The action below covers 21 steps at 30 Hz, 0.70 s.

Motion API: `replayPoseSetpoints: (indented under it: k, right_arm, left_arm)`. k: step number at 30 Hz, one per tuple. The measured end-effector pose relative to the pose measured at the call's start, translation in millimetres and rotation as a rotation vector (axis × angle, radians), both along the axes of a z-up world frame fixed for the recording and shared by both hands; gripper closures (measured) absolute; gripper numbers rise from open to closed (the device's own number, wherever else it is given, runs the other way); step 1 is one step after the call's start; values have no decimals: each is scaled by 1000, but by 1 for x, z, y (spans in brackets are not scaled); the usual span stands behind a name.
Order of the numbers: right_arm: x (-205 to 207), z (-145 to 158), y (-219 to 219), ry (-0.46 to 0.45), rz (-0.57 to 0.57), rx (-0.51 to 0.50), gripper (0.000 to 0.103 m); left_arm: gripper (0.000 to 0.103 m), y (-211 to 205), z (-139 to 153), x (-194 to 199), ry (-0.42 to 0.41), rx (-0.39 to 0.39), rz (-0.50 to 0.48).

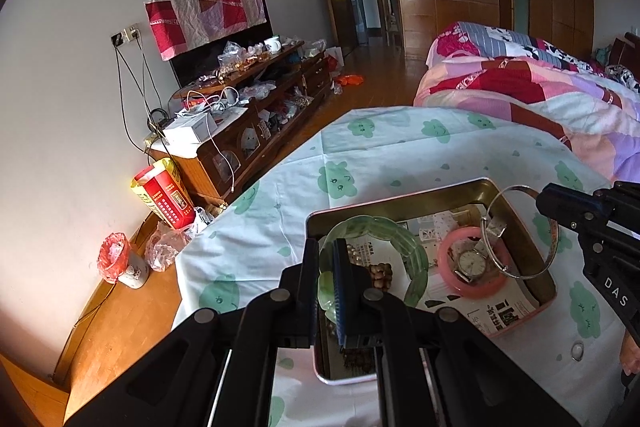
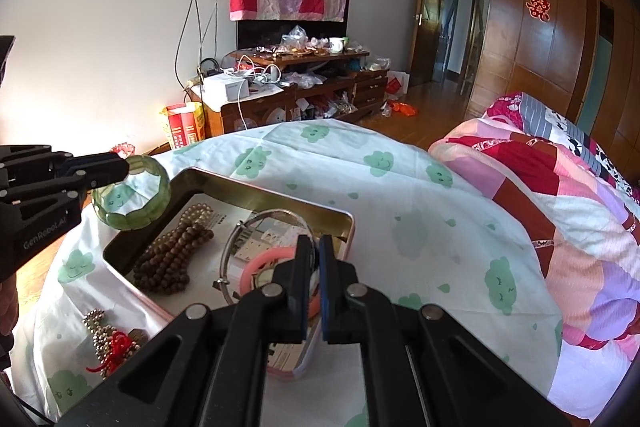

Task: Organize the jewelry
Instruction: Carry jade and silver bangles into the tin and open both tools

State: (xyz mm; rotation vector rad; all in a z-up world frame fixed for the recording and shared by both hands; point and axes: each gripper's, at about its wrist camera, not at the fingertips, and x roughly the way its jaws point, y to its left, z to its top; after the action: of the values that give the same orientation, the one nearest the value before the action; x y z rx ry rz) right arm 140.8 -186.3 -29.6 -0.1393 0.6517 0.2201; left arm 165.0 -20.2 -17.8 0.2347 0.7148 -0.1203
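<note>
The left gripper point(image 1: 326, 287) is clamped on the rim of a green bangle point(image 1: 412, 255), which hangs above the near-left corner of the open tin point(image 1: 546, 267) on the cloud-print cloth point(image 1: 360, 147); seen from the right wrist, the ring tilts with its opening facing up and towards the wall. The right gripper point(image 2: 316, 267) is pinched on a thin silver bangle point(image 2: 228, 251), held over the tin's right half with its hoop standing nearly upright, lower edge down by the pink bangle point(image 1: 448, 279) and the watch point(image 1: 472, 261) lying inside it. Brown prayer beads point(image 2: 172, 259) lie in the tin's left half; a beaded chain with a red knot point(image 2: 108, 339) rests outside on the cloth. Both pieces look to be mid-carry, probably headed into the tin. Next, each ring wants lowering flat onto a bare patch of the lining, then the jaws easing apart without snagging the watch strap.
</note>
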Motion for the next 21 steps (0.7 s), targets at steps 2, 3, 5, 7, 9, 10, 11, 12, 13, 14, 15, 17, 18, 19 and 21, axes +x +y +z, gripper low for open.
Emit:
replayPoseSetpoints:
  k: [2, 3, 5, 7, 9, 10, 11, 12, 13, 14, 15, 17, 18, 19, 21]
  right_arm:
    - [4, -1, 1, 3, -2, -1, 99]
    - [6, -2, 1, 6, -2, -3, 99]
    - [10, -5, 3, 13, -3, -7, 99]
    - [14, -8, 4, 23, -3, -10, 99]
    - [19, -12, 5, 35, -3, -11, 99]
    - [20, -14, 5, 38, -4, -13, 99]
    - [22, -17, 6, 43, -3, -15, 98]
    - [24, -18, 7, 47, 0, -17, 98]
    - [25, -20, 8, 49, 1, -20, 98]
    - [26, -21, 9, 51, 0, -23, 98]
    - [27, -22, 9, 52, 0, -23, 98]
    - [29, -25, 10, 61, 5, -23, 98]
    - [29, -27, 11, 65, 8, -24, 97]
    - [28, -27, 11, 68, 9, -25, 97]
    - [29, -30, 11, 76, 13, -19, 97]
  left_arm:
    - [97, -3, -5, 5, 10, 11, -1]
    - [97, -4, -7, 7, 14, 15, -1]
    - [97, -6, -11, 12, 23, 18, -4]
    - [97, -8, -16, 16, 32, 20, -2]
    - [97, -9, -19, 19, 39, 21, -4]
    - [97, -10, -21, 20, 43, 19, -6]
    - [97, -11, -22, 21, 44, 19, -9]
    - [97, -13, -24, 22, 44, 19, -11]
    - [96, -14, -25, 23, 43, 19, -13]
    - [96, -14, -26, 23, 42, 21, -13]
    - [95, -14, -27, 24, 43, 20, -13]
    - [92, -15, -29, 24, 50, 8, -24]
    - [92, -15, -30, 24, 51, 14, -26]
    - [88, -16, -30, 23, 45, 25, -20]
    - [63, -16, -29, 21, 24, 49, -7]
